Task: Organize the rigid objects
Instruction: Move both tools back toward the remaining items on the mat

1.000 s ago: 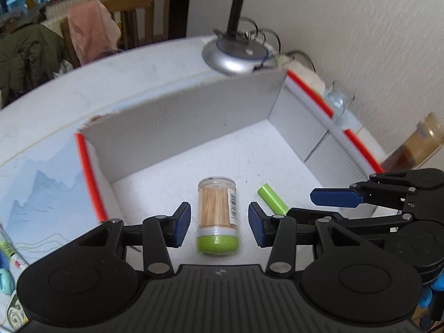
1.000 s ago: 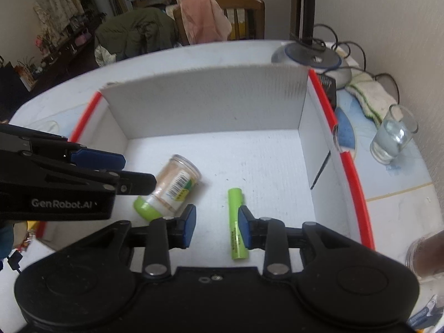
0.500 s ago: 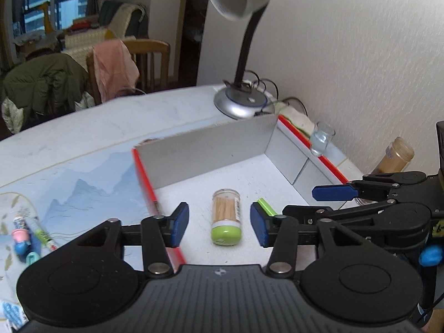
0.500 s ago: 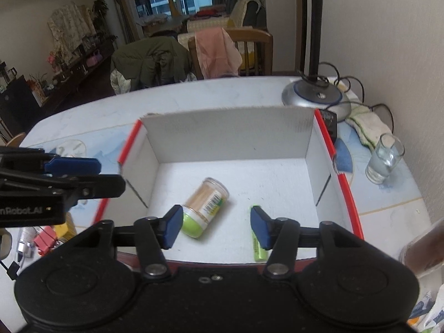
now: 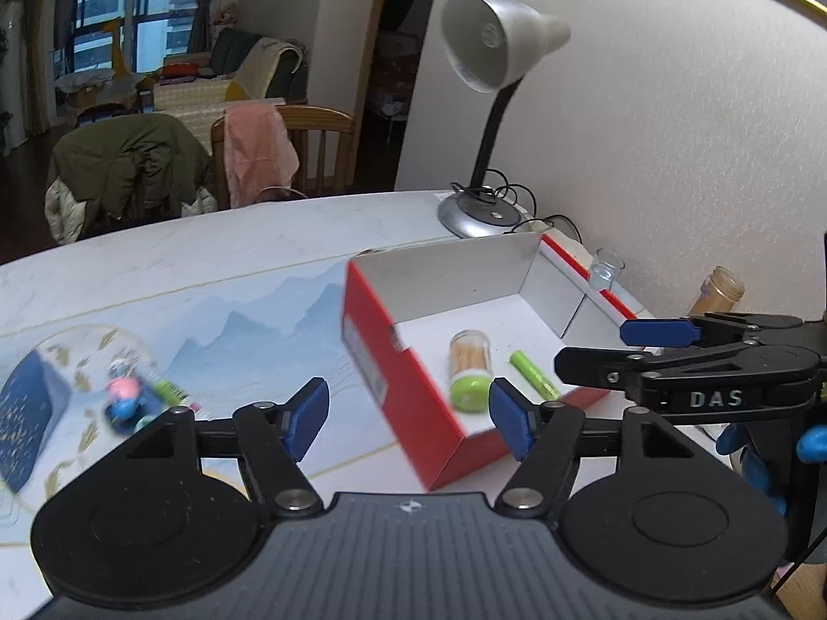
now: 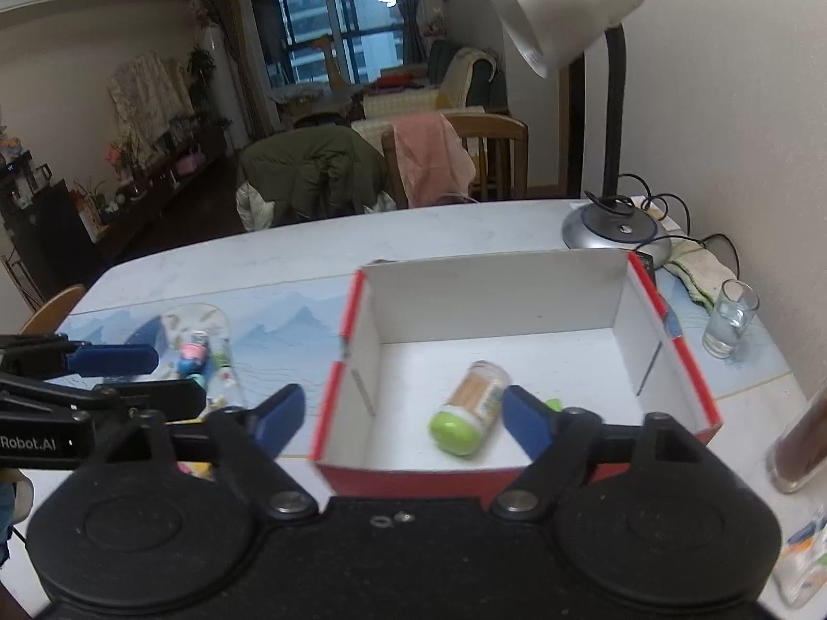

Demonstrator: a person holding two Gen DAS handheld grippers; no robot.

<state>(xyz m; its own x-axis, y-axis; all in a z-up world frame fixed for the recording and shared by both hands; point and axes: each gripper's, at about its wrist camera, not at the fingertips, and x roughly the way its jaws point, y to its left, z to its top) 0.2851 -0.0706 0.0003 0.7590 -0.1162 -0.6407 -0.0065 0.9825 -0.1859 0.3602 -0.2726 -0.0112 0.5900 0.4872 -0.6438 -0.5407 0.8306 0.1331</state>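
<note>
A red cardboard box with a white inside (image 5: 393, 377) (image 6: 692, 377) stands on the table. In it lie a toothpick jar with a green cap (image 5: 469, 369) (image 6: 471, 407) and a green marker (image 5: 532, 373) (image 6: 553, 404). My left gripper (image 5: 408, 418) is open and empty, held high before the box's near left corner. My right gripper (image 6: 400, 418) is open and empty, above the box's front edge. Small loose items (image 5: 137, 400) (image 6: 199, 356) lie on the table left of the box.
A desk lamp (image 5: 478, 206) (image 6: 615, 222) stands behind the box. A glass of water (image 6: 730, 318) (image 5: 606, 268) and a brown jar (image 5: 718, 292) (image 6: 798, 444) stand to its right by the wall. A dark blue box (image 5: 26, 413) lies at far left.
Both grippers have pulled back and up from inside the box, and both have opened wider. The jar and the marker stay in the box.
</note>
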